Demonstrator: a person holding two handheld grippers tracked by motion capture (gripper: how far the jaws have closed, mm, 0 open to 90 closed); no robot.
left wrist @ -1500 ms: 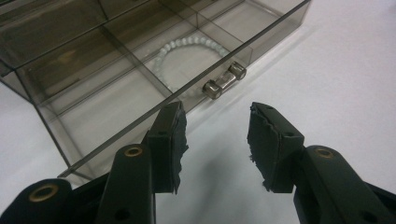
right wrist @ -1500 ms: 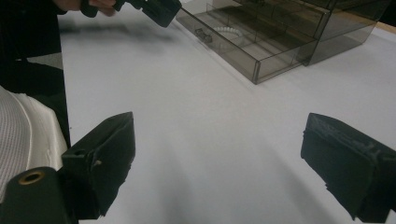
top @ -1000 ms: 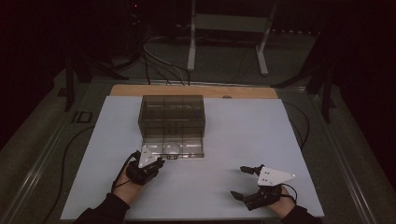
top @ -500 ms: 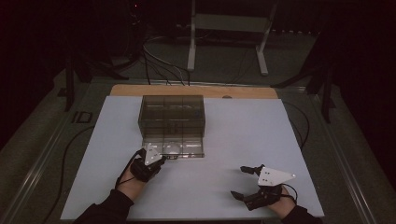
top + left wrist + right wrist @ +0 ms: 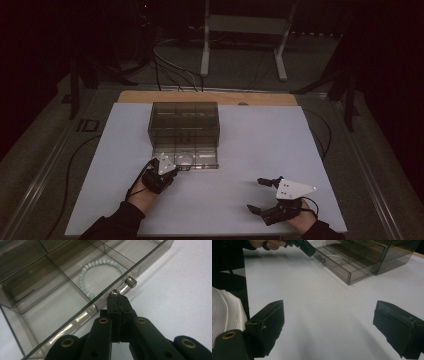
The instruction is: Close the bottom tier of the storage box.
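Observation:
A smoky clear drawer box (image 5: 184, 120) stands on the white table (image 5: 260, 140). Its bottom drawer (image 5: 197, 161) is pulled out, and a bracelet of pale beads (image 5: 100, 262) lies in one front compartment. My left gripper (image 5: 117, 298) is shut, with its tips touching the near end of the drawer's chrome handle (image 5: 126, 285). The high view puts this left gripper (image 5: 170, 167) at the drawer's front left. My right gripper (image 5: 255, 195) rests wide open near the table's front right, nothing between its jaws. Its own view shows my right gripper (image 5: 328, 322) facing the drawer (image 5: 342, 267).
A wooden board edge (image 5: 210, 97) runs behind the white table top. Cables (image 5: 170, 65) and a metal stand (image 5: 240, 40) are on the dark floor beyond. Bare table lies between the two grippers and to the box's right.
My left gripper has moved forward, up to the drawer's front and handle. The right gripper has stayed where it was, still open.

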